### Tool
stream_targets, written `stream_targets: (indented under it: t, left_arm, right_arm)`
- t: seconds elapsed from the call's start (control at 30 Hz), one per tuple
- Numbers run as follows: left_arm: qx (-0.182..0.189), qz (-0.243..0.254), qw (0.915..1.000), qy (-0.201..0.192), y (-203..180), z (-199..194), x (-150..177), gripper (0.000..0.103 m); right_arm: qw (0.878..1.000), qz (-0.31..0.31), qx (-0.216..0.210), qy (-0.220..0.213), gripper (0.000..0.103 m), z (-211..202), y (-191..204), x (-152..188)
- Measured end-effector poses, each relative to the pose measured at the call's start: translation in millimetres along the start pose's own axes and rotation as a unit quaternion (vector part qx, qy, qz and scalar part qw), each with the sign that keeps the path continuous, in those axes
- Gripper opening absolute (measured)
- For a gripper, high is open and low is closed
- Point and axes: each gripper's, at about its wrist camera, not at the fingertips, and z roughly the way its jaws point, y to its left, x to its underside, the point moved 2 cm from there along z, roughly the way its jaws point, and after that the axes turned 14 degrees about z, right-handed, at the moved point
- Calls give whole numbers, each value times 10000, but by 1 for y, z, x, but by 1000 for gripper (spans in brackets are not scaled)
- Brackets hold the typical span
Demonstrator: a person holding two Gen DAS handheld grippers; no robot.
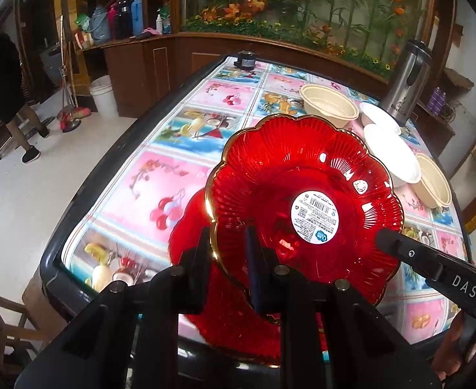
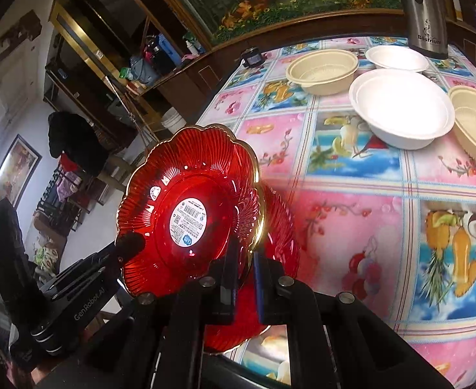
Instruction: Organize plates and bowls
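both the left gripper [image 1: 228,253] and right gripper [image 2: 243,259] have their fingers clamped on opposite rims of the red plate [image 1: 303,201], tilted just above a second red plate [image 1: 231,317]; lower it level, centred, releasing together.

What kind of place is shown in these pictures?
Probably a lived-in home dining area: a table with a fruit-print cover, a wooden cabinet crowded with bottles, and a broom standing on the tiled floor.
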Motion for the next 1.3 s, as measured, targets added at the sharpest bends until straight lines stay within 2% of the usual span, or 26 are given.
stream_targets:
  t: [0.23,0.83,1.17,1.3]
  left_arm:
    - [34,-36,9999,155,2,10,14,17]
    - [3,-32,9984,571,0,35,31,19]
    - [-35,18,9980,629,-1,36,34,19]
    - [-76,66,9978,654,-2,37,34,19]
  right_arm:
    - [9998,-36,111,154,7,10,-2,13]
    - [9977,-83,427,525,8,36,-7,22]
    - [9967,-123,538,602,8,42,-7,24]
    - [9962,-146,570,640,12,42,-5,25]
